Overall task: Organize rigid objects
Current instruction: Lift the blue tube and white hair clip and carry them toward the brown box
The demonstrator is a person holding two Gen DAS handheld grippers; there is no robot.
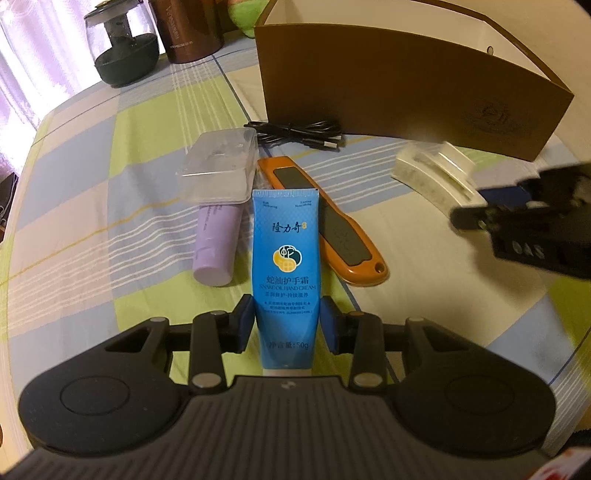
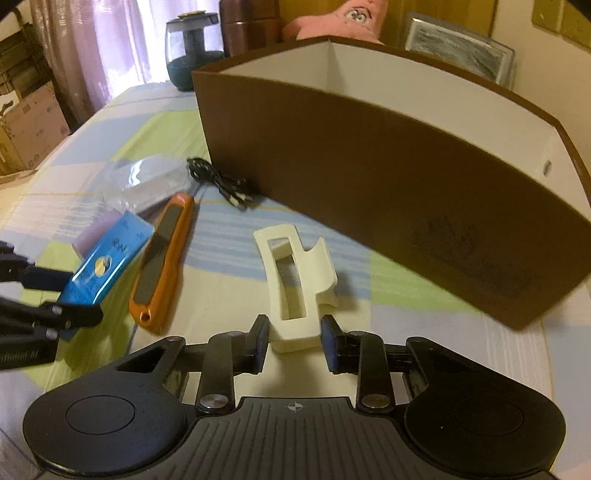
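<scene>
My left gripper (image 1: 286,325) is shut on the lower part of a blue hand cream tube (image 1: 284,251), which points away over the checked sheet. Behind it lie an orange utility knife (image 1: 332,229), a purple tube (image 1: 216,243), a clear plastic case (image 1: 218,166) and a coiled black cable (image 1: 295,134). My right gripper (image 2: 295,341) has its pads against the sides of the near end of a cream hair clip (image 2: 291,280) lying on the sheet. An open brown box (image 2: 369,166) with a white inside stands just behind the clip.
A glass jar with a dark base (image 1: 122,44) and a brown bottle (image 1: 188,29) stand at the far left, near a curtain. A pink plush toy (image 2: 343,18) and a framed picture (image 2: 458,48) are behind the box. Cardboard cartons (image 2: 29,122) sit beyond the bed's left edge.
</scene>
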